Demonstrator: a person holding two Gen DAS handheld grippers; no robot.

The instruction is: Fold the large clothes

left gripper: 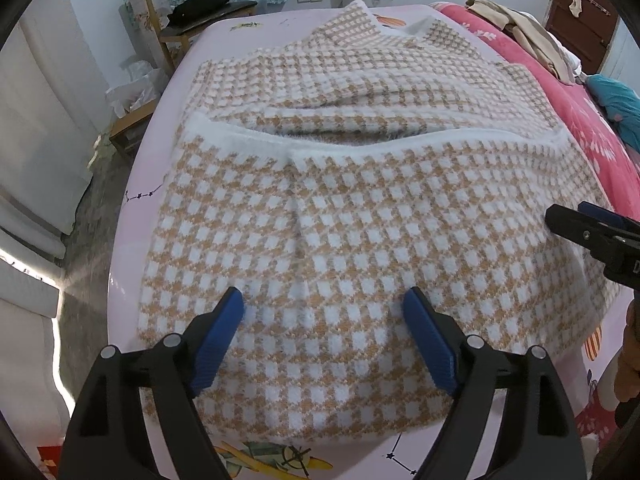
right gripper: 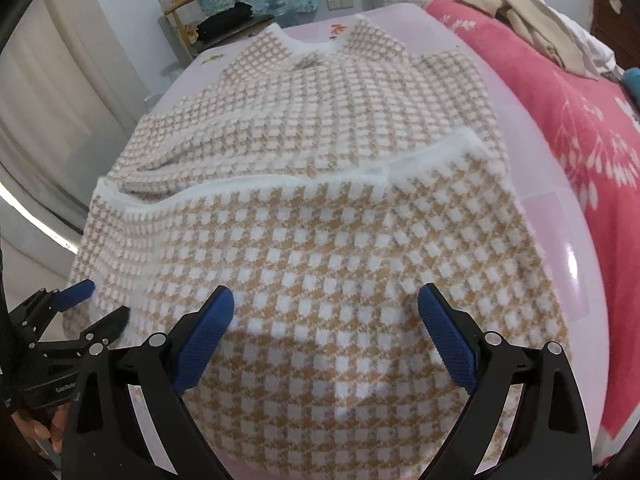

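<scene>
A tan-and-white checked knit sweater (left gripper: 340,208) lies spread on the pink bed sheet (left gripper: 140,184). Its lower half is folded up over the body, so the white hem band (left gripper: 360,140) runs across the middle, and the collar (right gripper: 316,46) lies at the far end. My left gripper (left gripper: 324,306) hovers open over the near fold, and nothing sits between its blue pads (left gripper: 228,320). My right gripper (right gripper: 326,296) is also open, above the sweater's near right part. In the left wrist view the right gripper (left gripper: 576,216) shows at the sweater's right edge. The left gripper (right gripper: 102,304) shows at the lower left of the right wrist view.
A pink-red flowered blanket (left gripper: 580,128) covers the bed's right side, with beige clothes (left gripper: 520,28) and a teal cloth (left gripper: 620,108) on it. Beyond the far left corner stands a wooden chair (left gripper: 192,12) bearing a dark garment. White bags (left gripper: 136,88) sit on the floor left of the bed.
</scene>
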